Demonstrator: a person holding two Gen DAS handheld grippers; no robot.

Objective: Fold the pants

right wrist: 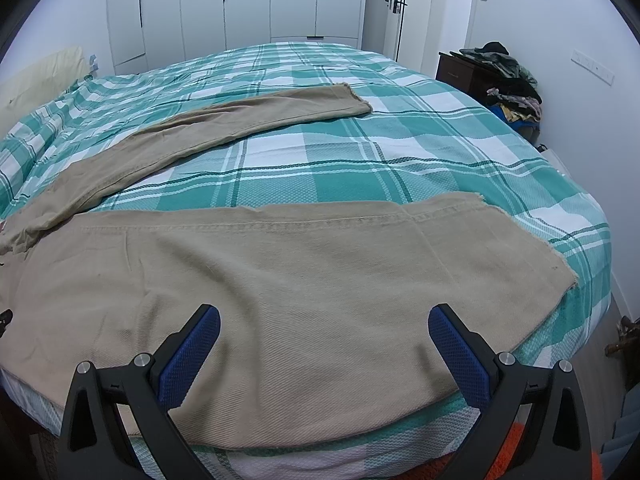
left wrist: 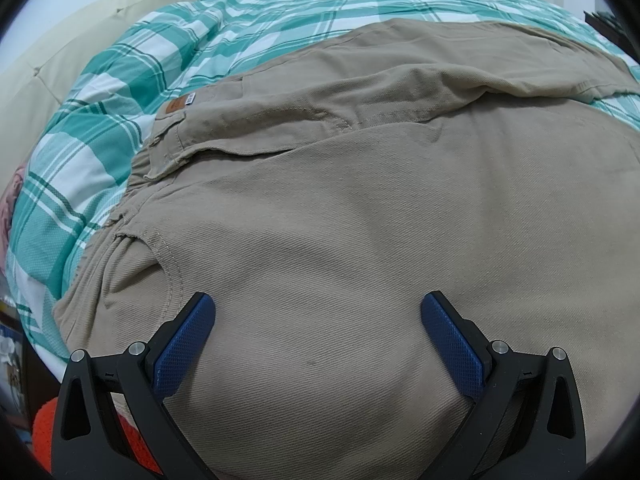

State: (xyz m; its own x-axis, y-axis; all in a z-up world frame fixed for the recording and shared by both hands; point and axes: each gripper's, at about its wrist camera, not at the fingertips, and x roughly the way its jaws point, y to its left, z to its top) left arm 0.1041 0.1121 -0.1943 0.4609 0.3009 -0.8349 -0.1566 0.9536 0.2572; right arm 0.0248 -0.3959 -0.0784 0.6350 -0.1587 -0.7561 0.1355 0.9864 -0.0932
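Beige pants lie spread flat on a bed, legs apart. In the left wrist view the waistband with a brown patch lies at the left. My left gripper is open and empty, just above the hip area of the near leg. In the right wrist view the near leg runs across the bed's front edge, its frayed hem at the right. The far leg angles away to the back. My right gripper is open and empty above the near leg's lower part.
The bed has a teal and white checked cover. A cream headboard stands at the left. A dark nightstand piled with clothes stands at the back right. White wardrobes and a door line the far wall.
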